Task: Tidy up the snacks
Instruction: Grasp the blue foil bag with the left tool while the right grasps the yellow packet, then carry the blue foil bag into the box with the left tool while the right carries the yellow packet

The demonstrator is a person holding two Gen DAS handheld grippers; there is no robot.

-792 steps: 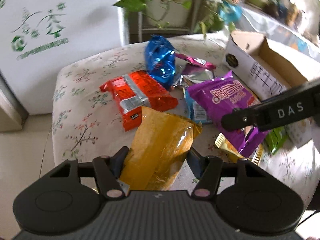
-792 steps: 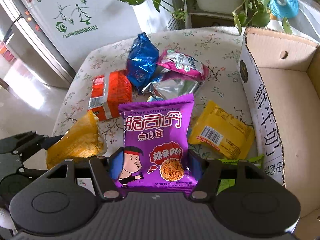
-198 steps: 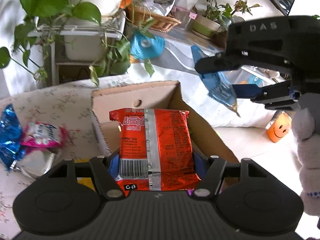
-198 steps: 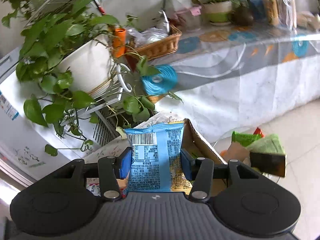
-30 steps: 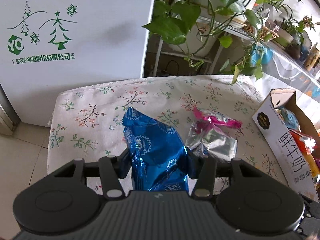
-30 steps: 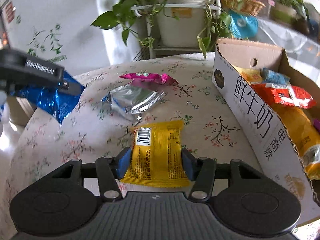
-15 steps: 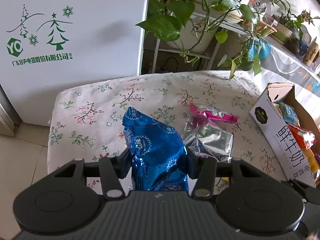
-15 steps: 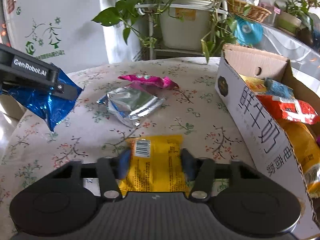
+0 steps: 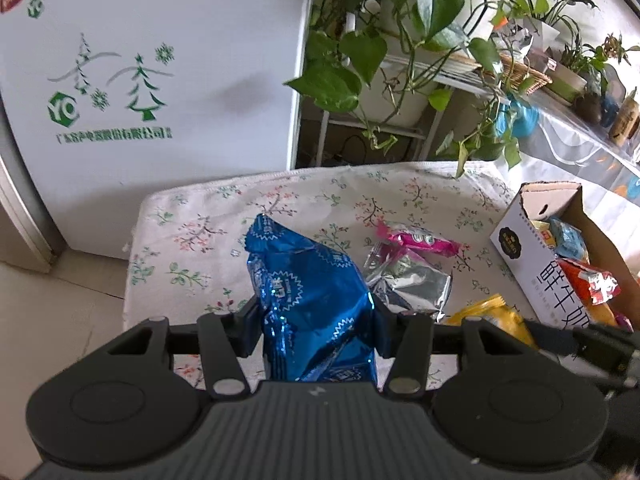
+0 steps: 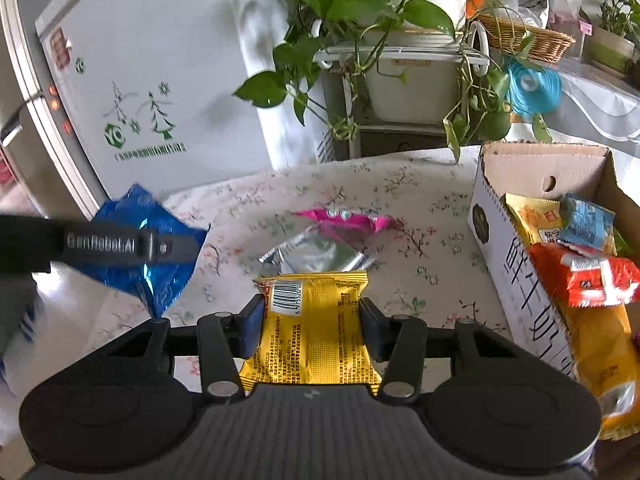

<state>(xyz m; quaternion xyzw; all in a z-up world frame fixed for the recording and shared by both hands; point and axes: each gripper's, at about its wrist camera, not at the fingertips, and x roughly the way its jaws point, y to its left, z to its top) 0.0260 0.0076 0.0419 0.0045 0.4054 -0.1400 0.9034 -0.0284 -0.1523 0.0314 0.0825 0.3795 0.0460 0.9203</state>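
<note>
My left gripper (image 9: pixel 316 314) is shut on a shiny blue snack bag (image 9: pixel 308 300), held above the floral-cloth table (image 9: pixel 224 216). The same blue snack bag (image 10: pixel 136 248) shows at the left of the right wrist view, with the left gripper's finger across it. My right gripper (image 10: pixel 311 326) is shut on a yellow snack packet (image 10: pixel 316 332), lifted off the table (image 10: pixel 420 264). A pink and silver packet (image 9: pixel 408 264) lies on the cloth; it is the pink and silver packet (image 10: pixel 332 236) beyond the yellow one. The cardboard box (image 10: pixel 516 268) at the right holds several snacks.
A white fridge (image 9: pixel 132 80) stands behind the table at the left. A plant stand with trailing green leaves (image 10: pixel 384 60) is behind the table's far edge. A cloth-covered counter (image 9: pixel 580 148) with pots runs at the far right.
Both grippers rose, so the table looks farther below. The yellow packet left the cloth in the right gripper, whose jaws closed on it. The blue bag stays gripped in the left.
</note>
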